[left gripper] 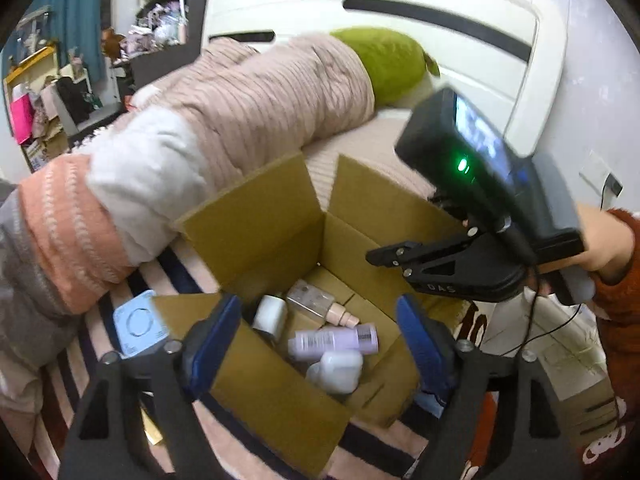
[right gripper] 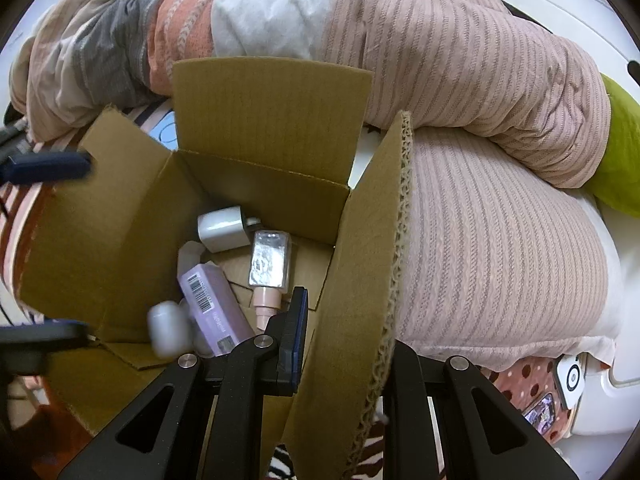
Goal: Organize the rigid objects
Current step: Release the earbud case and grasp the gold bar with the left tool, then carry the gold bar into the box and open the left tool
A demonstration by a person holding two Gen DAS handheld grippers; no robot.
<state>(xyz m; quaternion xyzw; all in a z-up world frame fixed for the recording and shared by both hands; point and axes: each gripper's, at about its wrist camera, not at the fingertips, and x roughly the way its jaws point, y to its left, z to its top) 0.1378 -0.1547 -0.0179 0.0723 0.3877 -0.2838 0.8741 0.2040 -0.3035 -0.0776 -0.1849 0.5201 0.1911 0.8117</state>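
Right hand-held gripper point(right gripper: 344, 344) clenched on box flap point(right gripper: 360, 280); left hand-held gripper point(left gripper: 320, 344) released above box; quilt point(left gripper: 248, 100) crowds behind.

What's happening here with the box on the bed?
A person is packing small items into an open cardboard box on the bed. The right gripper is clamped shut on one box flap, holding it aside. The left gripper hangs open and empty over the box. Inside lie a lilac bottle, a white charger, a clear pump bottle and a white earbud case.
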